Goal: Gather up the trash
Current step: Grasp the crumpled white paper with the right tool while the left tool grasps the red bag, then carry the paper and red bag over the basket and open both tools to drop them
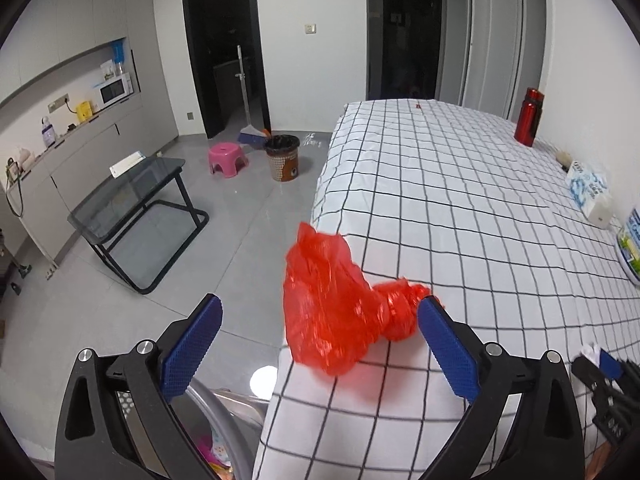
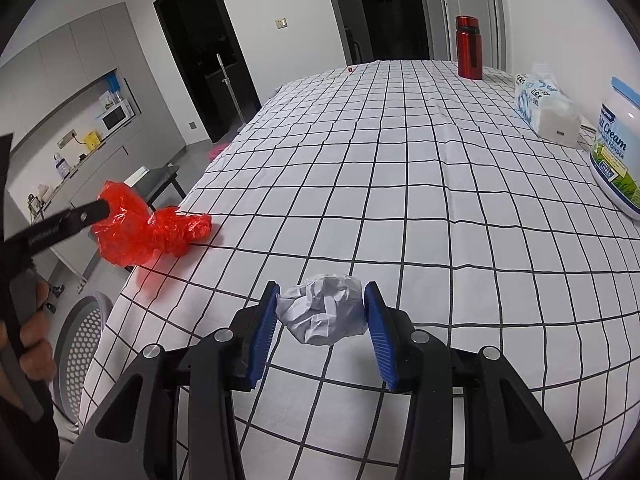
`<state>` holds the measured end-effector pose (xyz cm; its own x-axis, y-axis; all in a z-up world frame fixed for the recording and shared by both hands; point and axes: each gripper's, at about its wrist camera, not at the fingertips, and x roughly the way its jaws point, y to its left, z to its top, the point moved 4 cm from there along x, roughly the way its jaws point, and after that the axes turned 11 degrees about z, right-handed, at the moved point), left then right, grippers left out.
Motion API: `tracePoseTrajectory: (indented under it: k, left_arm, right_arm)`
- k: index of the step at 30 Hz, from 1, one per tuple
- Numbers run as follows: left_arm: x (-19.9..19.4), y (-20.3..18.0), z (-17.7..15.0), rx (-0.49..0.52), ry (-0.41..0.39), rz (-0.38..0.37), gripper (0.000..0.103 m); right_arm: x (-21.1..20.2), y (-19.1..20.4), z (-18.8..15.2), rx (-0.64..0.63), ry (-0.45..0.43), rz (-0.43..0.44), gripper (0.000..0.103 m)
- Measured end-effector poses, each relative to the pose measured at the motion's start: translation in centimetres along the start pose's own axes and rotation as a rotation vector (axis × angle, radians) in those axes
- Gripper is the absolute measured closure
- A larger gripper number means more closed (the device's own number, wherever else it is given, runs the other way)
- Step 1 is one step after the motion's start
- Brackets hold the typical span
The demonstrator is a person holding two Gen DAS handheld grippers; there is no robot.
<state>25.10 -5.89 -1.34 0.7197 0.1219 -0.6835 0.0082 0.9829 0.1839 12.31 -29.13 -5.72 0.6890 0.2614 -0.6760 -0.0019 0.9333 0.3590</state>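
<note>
A crumpled red plastic bag (image 1: 336, 312) lies at the left edge of the checked tablecloth (image 1: 460, 208), partly hanging over it. My left gripper (image 1: 320, 344) is open, its blue fingers on either side of the bag, not closed on it. The bag also shows in the right wrist view (image 2: 148, 232), with the left gripper's black finger beside it. A crumpled white paper ball (image 2: 324, 308) sits between the blue fingers of my right gripper (image 2: 320, 312), which press on its two sides. A grey perforated bin (image 2: 82, 344) stands below the table edge.
A red flask (image 2: 469, 46), a tissue pack (image 2: 546, 104) and a milk powder tub (image 2: 618, 148) stand along the table's right side. On the floor are a glass side table (image 1: 132, 204), a pink stool (image 1: 226, 158) and a brown waste basket (image 1: 282, 156).
</note>
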Motion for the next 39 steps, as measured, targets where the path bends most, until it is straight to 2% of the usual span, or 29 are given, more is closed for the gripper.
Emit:
tracePoseTrajectory:
  k: [9,12,13,15,16,18,21,28,39]
  left_arm:
    - [3.9,-2.1,0.6,0.053,0.063,0.035,0.007]
    - [4.9,-2.4,0.1,0.046,0.086,0.024,0.009]
    - [5.0,-2.5,-0.1,0.042,0.090,0.017,0.014]
    - [5.5,-2.7,-0.6,0.039,0.117,-0.007,0.035]
    - [5.6,-2.8,-0.9,0.037,0.126,-0.015,0.038]
    - [5.5,-2.8,-1.6,0.020,0.135,-0.040,0.051]
    - [4.7,-2.4,-2.4,0.001,0.129,-0.058,0.062]
    - [1.7,-1.1,-5.0,-0.015,0.115,-0.059,0.063]
    - [-4.1,5.0,-8.5,-0.095,0.084,-0.030,0.063]
  right_arm:
    - [0.2,0.0,0.0,0.002,0.004,0.004,0.061]
    - [0.2,0.0,-0.1,0.004,0.006,0.006,0.061]
    - [0.2,0.0,-0.1,0.004,0.006,0.006,0.061]
    - [0.2,0.0,-0.1,0.004,0.006,0.007,0.061]
    - [0.3,0.0,-0.1,0.004,0.007,0.007,0.061]
    - [0.3,0.0,-0.1,0.005,0.007,0.007,0.061]
    - [0.3,-0.1,-0.1,0.005,0.006,0.007,0.061]
    - [0.3,0.5,-0.2,-0.004,0.005,0.015,0.061]
    - [0.4,4.1,-0.9,-0.075,0.008,0.042,0.061]
